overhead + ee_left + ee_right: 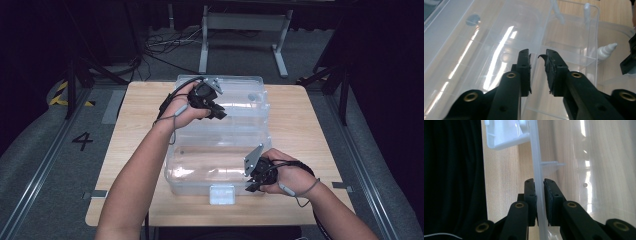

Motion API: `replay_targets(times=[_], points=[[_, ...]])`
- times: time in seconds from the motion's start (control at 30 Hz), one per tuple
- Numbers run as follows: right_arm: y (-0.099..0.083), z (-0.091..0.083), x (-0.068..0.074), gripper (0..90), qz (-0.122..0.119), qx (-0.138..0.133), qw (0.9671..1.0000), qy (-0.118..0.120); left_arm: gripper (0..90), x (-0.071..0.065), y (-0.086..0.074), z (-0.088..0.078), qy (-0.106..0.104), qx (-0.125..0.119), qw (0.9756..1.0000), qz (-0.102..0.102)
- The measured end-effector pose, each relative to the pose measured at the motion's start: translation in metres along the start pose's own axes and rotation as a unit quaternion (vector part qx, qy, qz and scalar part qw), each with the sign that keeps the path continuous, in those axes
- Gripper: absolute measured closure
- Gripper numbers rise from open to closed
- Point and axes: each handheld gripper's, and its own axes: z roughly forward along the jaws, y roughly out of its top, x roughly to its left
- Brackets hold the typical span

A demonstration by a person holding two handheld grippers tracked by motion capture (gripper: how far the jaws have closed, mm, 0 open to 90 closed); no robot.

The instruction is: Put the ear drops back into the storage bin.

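Item inspected: a clear plastic storage box (220, 150) in the middle of the wooden table (300, 115), its white latch (222, 194) on the near wall, facing the person.

Right gripper (256, 186): at the box's near rim, just right of the latch. In the right gripper view both jaws are clamped on the thin clear rim (537, 170), 1 pad on each face, with the latch (506, 135) further along the same edge. Grip is square and firm.

Left gripper (216, 111): over the far half of the box, pointing toward its middle. In the left gripper view its jaws stand narrowly apart astride a thin clear panel edge (541, 47); a small gap shows at each pad, so no grip is confirmed. The pad (549, 67) on the right looks torn at its tip.

Judgement: the step in hand appears to be taking hold of the box at 2 points to handle its lid.

Recommendations:
1. Seat the left pads fully on the panel before any pull.
2. Keep the right clamp steady as anchor.
3. Move both hands together; thin plastic flexes and may slip from the worn pad.
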Motion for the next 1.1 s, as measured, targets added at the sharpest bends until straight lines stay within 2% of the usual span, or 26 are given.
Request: replay_targets(times=[0.07, 0.17, 0.27, 0.4, 0.6, 1.1], points=[[0.0, 0.0, 0.0, 81.2, 0.0, -0.002, 1.0, 0.001, 81.7, 0.001, 0.0, -0.001, -0.003, 0.002, 1.0, -0.004], [-0.001, 0.0, -0.001, 81.2, -0.001, -0.004, 1.0, 0.002, 82.8, 0.002, -0.001, -0.001, -0.009, 0.001, 0.9999, -0.006], [-0.001, 0.001, -0.001, 81.1, 0.0, -0.004, 1.0, 0.003, 83.7, 0.002, 0.001, -0.002, -0.014, 0.01, 0.9998, -0.007], [-0.001, 0.001, -0.001, 81.1, -0.001, -0.006, 1.0, 0.003, 84.4, -0.001, 0.005, -0.004, -0.009, 0.026, 0.9996, 0.002], [-0.002, 0.001, -0.001, 81.2, -0.001, -0.006, 1.0, 0.003, 84.6, -0.005, 0.006, -0.004, -0.006, 0.026, 0.9996, 0.006], [-0.002, 0.001, -0.001, 81.0, -0.002, -0.009, 1.0, 0.004, 85.6, -0.021, 0.011, -0.012, -0.007, 0.043, 0.9987, 0.026]])
